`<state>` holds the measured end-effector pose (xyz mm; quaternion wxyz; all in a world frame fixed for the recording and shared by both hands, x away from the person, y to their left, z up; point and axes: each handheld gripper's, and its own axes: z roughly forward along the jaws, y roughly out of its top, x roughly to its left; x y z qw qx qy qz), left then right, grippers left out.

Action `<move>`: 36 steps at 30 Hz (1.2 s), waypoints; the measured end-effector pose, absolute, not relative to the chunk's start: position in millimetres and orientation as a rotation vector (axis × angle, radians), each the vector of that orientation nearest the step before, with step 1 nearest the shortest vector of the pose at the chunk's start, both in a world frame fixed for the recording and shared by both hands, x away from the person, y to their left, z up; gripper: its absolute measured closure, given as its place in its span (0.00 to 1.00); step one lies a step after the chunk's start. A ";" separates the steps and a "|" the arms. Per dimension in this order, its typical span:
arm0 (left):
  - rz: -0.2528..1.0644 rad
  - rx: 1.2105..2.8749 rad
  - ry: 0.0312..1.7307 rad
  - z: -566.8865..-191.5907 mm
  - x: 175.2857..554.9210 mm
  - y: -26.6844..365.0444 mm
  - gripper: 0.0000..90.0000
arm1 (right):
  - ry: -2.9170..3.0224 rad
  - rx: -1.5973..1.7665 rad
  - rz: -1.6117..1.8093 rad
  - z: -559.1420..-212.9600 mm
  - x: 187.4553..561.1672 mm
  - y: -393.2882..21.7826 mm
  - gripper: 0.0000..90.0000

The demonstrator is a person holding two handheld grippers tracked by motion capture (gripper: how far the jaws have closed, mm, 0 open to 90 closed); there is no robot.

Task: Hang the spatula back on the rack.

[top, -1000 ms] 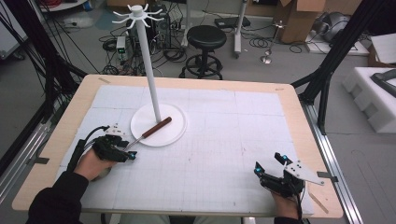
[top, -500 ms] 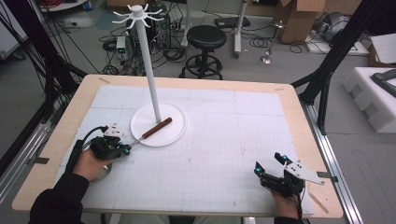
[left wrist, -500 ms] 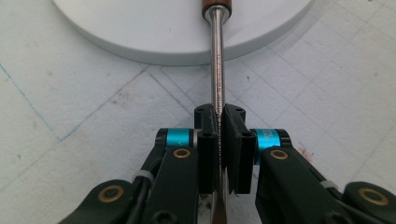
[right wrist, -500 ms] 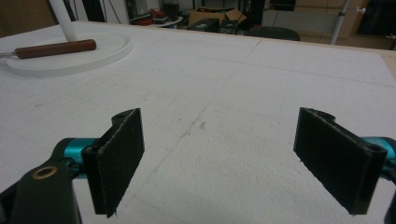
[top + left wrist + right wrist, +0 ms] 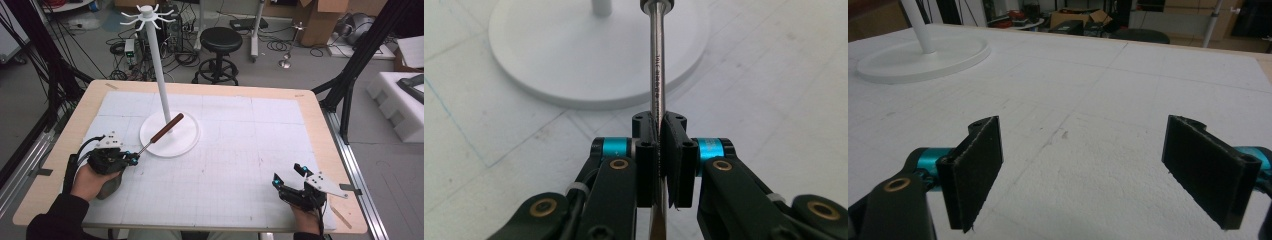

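Note:
A tool with a brown handle (image 5: 167, 128) and a thin metal shaft (image 5: 657, 60) points from my left gripper toward the white stand. My left gripper (image 5: 133, 158) (image 5: 659, 125) is shut on the shaft, pads pressed on both sides. The handle hangs over the stand's round base (image 5: 182, 140) (image 5: 574, 50), close to its pole (image 5: 159, 70). Hooks ring the top of the pole (image 5: 147, 14). My right gripper (image 5: 287, 175) (image 5: 1083, 165) rests at the near right of the table, open, with nothing between its pads.
A white gridded mat (image 5: 240, 145) covers the wooden table (image 5: 320, 130). The stand's base (image 5: 923, 57) lies far off to the left in the right gripper view. A black stool (image 5: 220, 42), cables and boxes sit on the floor beyond the table.
My left gripper has shut on the tool's shaft and risen a little. The handle has lifted and swung toward the pole. The right gripper has not moved.

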<state>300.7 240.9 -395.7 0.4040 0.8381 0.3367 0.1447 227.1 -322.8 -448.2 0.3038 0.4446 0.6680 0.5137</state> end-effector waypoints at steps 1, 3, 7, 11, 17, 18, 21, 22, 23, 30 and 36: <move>0.367 2.079 0.826 -390.9 292.1 239.2 0.93 | 1.753 1.185 1.382 -448.3 226.7 -324.6 0.17; 0.373 2.033 0.808 -387.7 282.8 236.8 0.93 | 1.735 1.204 1.408 -448.1 226.0 -327.0 0.17; 0.377 1.937 0.786 -384.1 265.9 231.5 0.93 | 1.727 1.212 1.451 -445.2 225.4 -326.8 0.17; 0.370 1.879 0.749 -378.3 250.4 222.0 0.93 | 1.716 1.118 1.521 -426.7 219.6 -313.4 0.17; 0.384 1.782 0.668 -369.3 228.6 198.2 0.93 | 1.808 0.996 1.672 -404.7 215.4 -271.7 0.17; 0.386 1.768 0.657 -368.3 225.9 193.3 0.93 | 1.827 0.973 1.698 -399.6 215.0 -263.3 0.17; 0.387 1.737 0.630 -366.0 220.2 181.3 0.93 | 1.861 0.922 1.735 -387.6 215.8 -246.1 0.18; 0.389 1.728 0.619 -365.3 218.5 177.1 0.93 | 1.882 0.903 1.749 -378.8 216.1 -235.1 0.18; 0.392 1.713 0.596 -363.0 214.3 167.0 0.93 | 1.892 0.872 1.774 -366.0 216.3 -220.3 0.18; 0.414 1.716 0.544 -361.6 206.5 138.5 0.93 | 1.935 0.743 1.879 -330.1 221.1 -180.3 0.27; 0.411 1.713 0.514 -363.2 204.9 121.5 0.93 | 2.014 0.728 1.934 -313.2 236.8 -154.4 0.37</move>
